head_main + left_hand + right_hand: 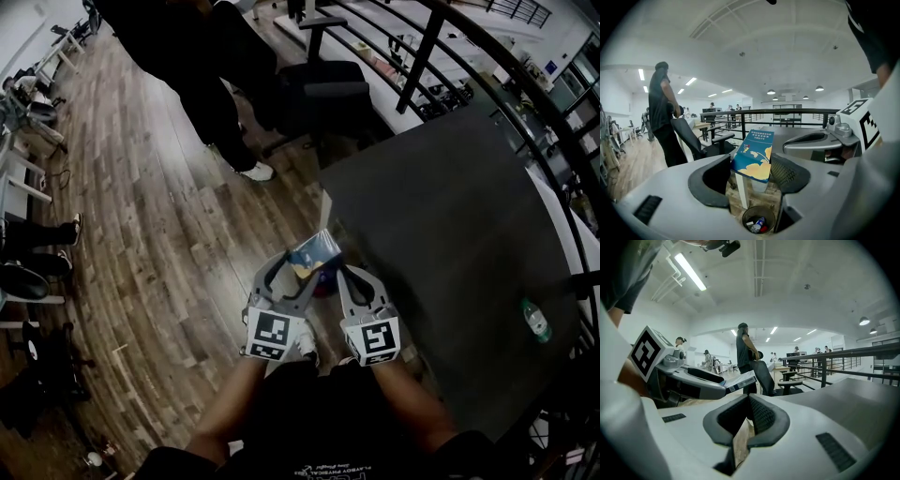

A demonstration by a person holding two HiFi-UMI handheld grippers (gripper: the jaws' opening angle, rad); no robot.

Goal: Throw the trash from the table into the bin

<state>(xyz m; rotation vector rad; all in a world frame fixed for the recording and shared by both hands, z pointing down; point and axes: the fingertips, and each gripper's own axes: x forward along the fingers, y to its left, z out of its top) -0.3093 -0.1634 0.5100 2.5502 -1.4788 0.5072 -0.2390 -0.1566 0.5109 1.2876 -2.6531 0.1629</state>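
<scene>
Clamping a flat blue rectangular carton (pixel 755 152), left tongs (pixel 751 174); right tongs (pixel 749 401) pinch a thin tan scrap (pixel 739 446)

Head camera looks steeply down on left claw (pixel 292 269) and right claw (pixel 352 279); each claw camera sights along its jaws, both catching the standing person (pixel 663 117) and railing (pixel 754 112).

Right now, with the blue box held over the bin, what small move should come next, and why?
Probably open the left gripper to let the blue box drop: in the left gripper view the bin appears just below it, already holding trash.
</scene>
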